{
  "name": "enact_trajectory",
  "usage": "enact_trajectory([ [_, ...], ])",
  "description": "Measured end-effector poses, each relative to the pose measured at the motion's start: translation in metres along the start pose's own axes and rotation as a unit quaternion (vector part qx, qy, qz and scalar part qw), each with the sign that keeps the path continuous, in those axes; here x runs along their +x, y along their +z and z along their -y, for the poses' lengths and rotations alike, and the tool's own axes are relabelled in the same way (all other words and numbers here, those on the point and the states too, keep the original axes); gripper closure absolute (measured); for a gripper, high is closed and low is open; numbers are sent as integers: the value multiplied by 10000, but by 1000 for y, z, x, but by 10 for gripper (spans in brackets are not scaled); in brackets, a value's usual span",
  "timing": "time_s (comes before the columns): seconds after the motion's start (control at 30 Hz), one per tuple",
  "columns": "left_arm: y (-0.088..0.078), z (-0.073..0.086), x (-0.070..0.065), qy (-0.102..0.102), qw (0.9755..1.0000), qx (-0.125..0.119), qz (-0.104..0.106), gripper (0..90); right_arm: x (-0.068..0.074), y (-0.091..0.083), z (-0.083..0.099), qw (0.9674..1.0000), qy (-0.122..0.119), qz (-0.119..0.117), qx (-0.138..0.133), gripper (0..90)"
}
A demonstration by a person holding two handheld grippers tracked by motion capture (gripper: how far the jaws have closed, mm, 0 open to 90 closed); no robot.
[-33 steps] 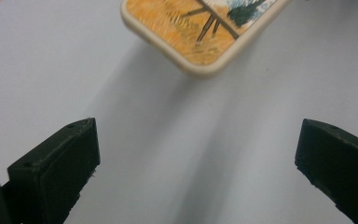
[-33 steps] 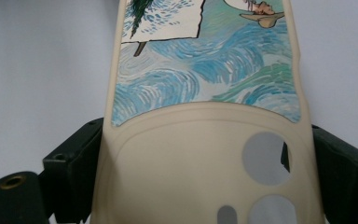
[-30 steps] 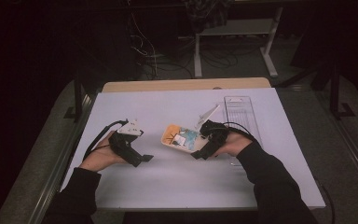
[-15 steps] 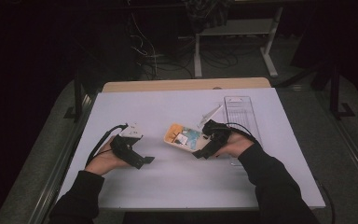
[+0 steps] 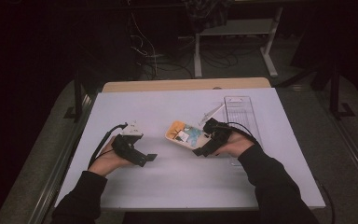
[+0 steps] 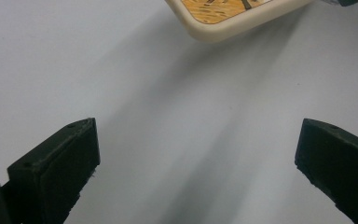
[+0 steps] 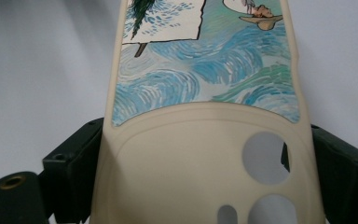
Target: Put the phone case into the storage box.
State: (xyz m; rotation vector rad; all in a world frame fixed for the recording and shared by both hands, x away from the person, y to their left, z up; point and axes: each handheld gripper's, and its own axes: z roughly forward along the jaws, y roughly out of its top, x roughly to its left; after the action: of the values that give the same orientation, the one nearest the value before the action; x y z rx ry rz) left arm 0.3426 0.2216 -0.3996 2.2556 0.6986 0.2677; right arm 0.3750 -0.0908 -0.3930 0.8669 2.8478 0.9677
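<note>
A white rectangular surface (image 5: 177,186) carries the work, with a strip of light wood (image 5: 186,84) along its far edge. A clear plastic rectangular tray (image 5: 240,112) lies flat near the right side. Beyond, on the dark floor, tangled cables (image 5: 149,51) and a white metal frame (image 5: 233,32).

Left gripper (image 5: 150,157) rests low with jaws wide apart; right gripper (image 5: 199,151) jaws clamp inward.

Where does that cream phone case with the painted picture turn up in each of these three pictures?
High view: phone case at table centre, in the right tool.
Left gripper view: its orange corner at top edge.
Right gripper view: centre, between the jaws.
Shared landmark: white table.
</note>
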Motion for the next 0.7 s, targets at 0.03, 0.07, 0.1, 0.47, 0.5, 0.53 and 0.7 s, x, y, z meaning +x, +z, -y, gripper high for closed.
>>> enact_trajectory([
  [0.03,1,0,-1,-3,10000,3,13,0,0,0,0,10000,-7,15,-5,94],
  [0.07,2,0,-2,-26,10000,-15,11,0,0,0,0,10000,-3,7,-7,93],
  [0.1,3,-1,-2,-17,10000,27,-9,0,0,0,0,10000,19,-41,-32,93],
  [0.47,9,-3,-8,18,10000,-19,-6,0,-2,0,1,9999,92,-22,-65,93],
  [0.5,10,-3,-8,33,10000,-54,-22,0,-2,0,0,9998,137,-65,-96,93],
  [0.53,10,-3,-8,53,10000,-48,-5,0,-2,0,0,9998,171,-80,-86,93],
  [0.7,12,-4,-11,337,9992,-58,-185,0,-3,0,1,9998,169,-93,-90,93],
])
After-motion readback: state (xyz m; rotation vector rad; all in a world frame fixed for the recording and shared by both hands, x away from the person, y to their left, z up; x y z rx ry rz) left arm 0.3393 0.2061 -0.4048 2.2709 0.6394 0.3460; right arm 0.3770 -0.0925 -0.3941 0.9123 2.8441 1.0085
